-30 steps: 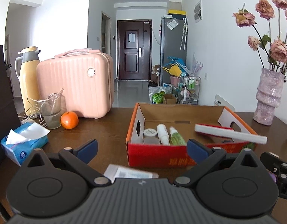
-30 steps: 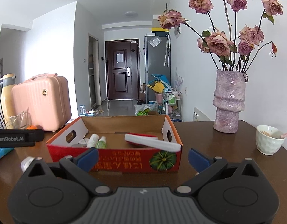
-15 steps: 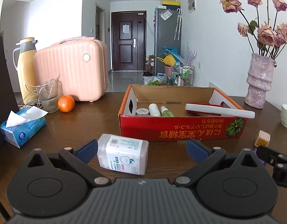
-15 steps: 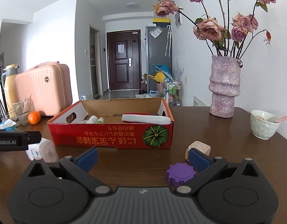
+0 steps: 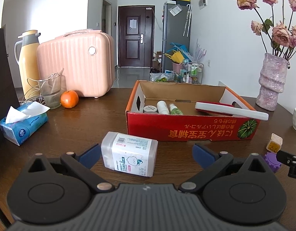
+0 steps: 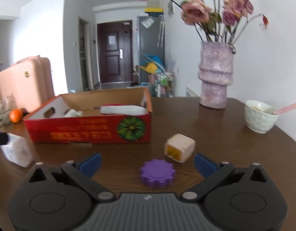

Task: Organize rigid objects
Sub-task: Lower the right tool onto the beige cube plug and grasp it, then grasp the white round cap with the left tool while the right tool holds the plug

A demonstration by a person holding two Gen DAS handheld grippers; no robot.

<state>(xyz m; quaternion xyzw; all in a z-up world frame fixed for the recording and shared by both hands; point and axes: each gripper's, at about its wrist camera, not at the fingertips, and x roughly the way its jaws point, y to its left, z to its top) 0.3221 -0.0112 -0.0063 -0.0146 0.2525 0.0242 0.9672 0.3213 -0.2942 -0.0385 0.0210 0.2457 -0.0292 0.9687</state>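
Note:
A red cardboard box stands open on the brown table, holding small bottles, a round jar and a white-and-red flat case. In front of it lies a clear plastic tub with a white label, between the blue fingertips of my open left gripper. A purple gear-shaped lid lies between the tips of my open right gripper. Just beyond it sits a small cream cube box with a yellow label. Neither gripper touches anything.
A pink case, yellow thermos, glass with wires, orange and blue tissue pack stand at the left. A purple vase of dried roses and a white bowl with a spoon stand at the right.
Both grippers have pulled back and tilted down from the box. The labelled tub, purple lid and cream cube have come into view between the fingers. The right view has swung right and is blurred.

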